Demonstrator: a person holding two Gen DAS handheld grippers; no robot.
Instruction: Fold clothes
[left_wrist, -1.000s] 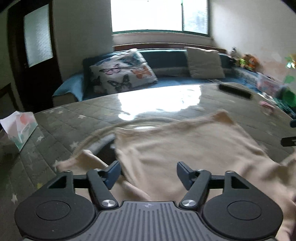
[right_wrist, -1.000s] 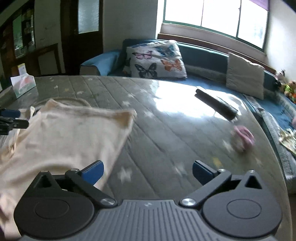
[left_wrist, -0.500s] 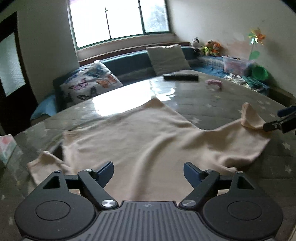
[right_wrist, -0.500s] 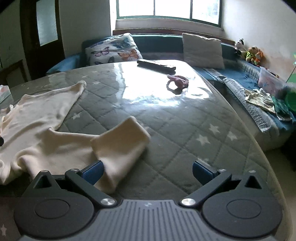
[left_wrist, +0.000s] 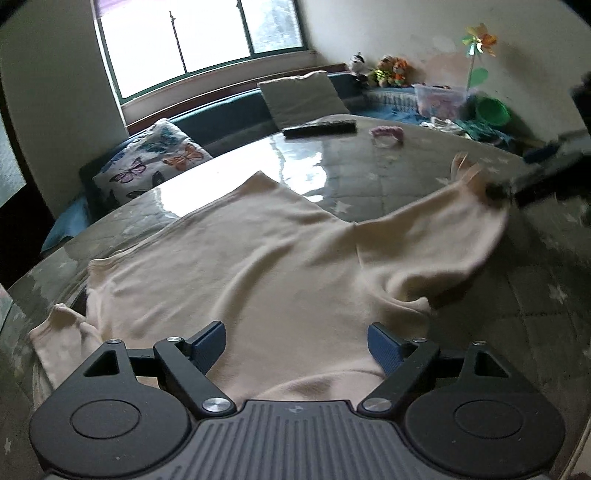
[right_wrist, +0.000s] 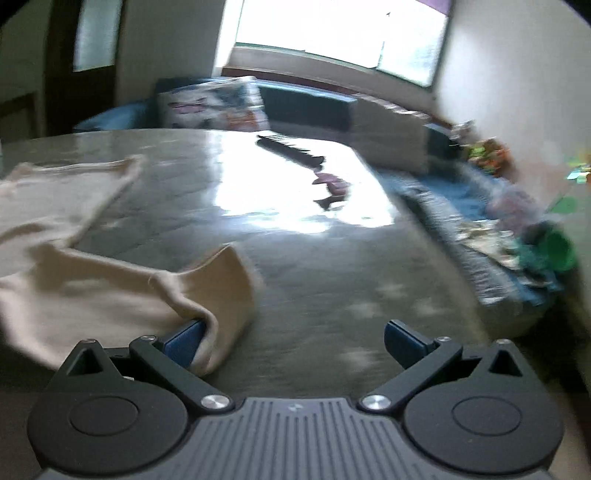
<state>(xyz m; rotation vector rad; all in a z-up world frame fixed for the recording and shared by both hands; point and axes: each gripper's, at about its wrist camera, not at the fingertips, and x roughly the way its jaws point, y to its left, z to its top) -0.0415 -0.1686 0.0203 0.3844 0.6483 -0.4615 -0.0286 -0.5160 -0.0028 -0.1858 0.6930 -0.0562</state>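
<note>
A cream long-sleeved top (left_wrist: 266, 258) lies spread on the quilted grey table (left_wrist: 535, 295). My left gripper (left_wrist: 297, 345) is open, low over the top's near edge, with cloth between and under its fingers. My right gripper (right_wrist: 293, 341) is open at the end of the right sleeve (right_wrist: 218, 291); the cuff drapes over its left finger. In the left wrist view the right gripper (left_wrist: 517, 188) shows blurred at the sleeve's raised end. The right wrist view is motion-blurred.
A black remote (left_wrist: 319, 129) and a pink small item (left_wrist: 388, 132) lie at the table's far side. A sofa with a butterfly cushion (left_wrist: 151, 166) and a beige cushion (left_wrist: 303, 98) runs behind. Toys, a green bucket (left_wrist: 491, 110) and clothes sit at the right.
The right sleeve end has lifted off the table and drapes over my right gripper's left finger. My left gripper has swung further right and come nearer the top.
</note>
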